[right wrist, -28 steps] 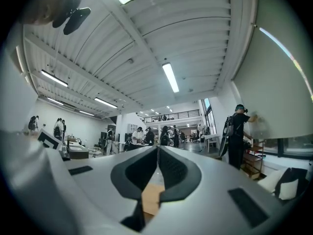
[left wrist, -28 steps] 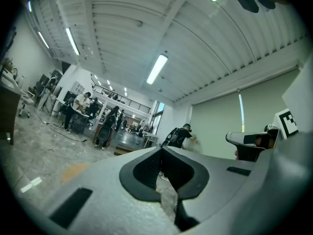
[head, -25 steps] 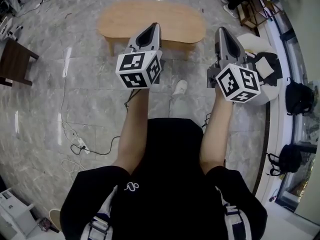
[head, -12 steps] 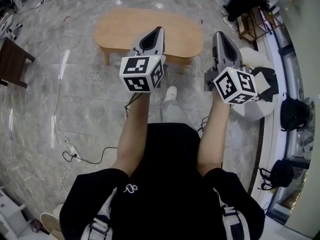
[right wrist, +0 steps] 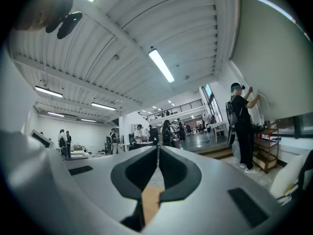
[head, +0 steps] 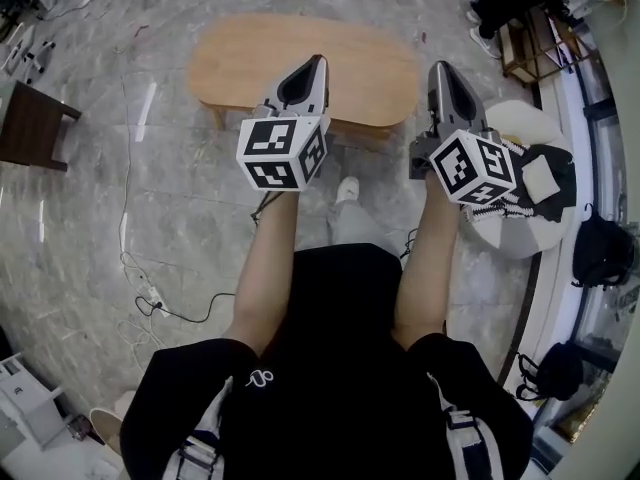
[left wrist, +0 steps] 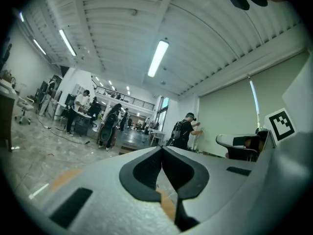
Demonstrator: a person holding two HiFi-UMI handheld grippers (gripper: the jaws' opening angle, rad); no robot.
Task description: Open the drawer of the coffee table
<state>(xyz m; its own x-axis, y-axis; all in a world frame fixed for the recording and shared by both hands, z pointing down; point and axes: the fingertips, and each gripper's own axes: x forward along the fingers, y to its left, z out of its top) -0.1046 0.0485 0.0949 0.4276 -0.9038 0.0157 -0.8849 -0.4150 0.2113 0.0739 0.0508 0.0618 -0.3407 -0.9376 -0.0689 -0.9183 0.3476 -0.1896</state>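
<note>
An oval light-wood coffee table [head: 250,53] stands on the marble floor ahead of me in the head view; its drawer front is not visible from here. My left gripper [head: 317,60] is held level over the table's near edge, jaws shut and empty. My right gripper [head: 440,66] points the same way just past the table's right end, also shut with nothing in it. In the left gripper view the left gripper [left wrist: 162,149] has its tips touching, and in the right gripper view the right gripper [right wrist: 158,147] does too; a sliver of the tabletop [right wrist: 150,199] shows below the tips.
A round white stool [head: 520,218] with dark items on it stands at my right. A dark wooden side table [head: 35,128] is at the left. Cables and a power strip [head: 152,293] trail over the floor at left. Bags [head: 600,253] lie by the right wall. People stand far off [right wrist: 239,126].
I have stepped toward the coffee table; it sits larger and nearer in the head view. Both grippers moved forward with me and stayed shut.
</note>
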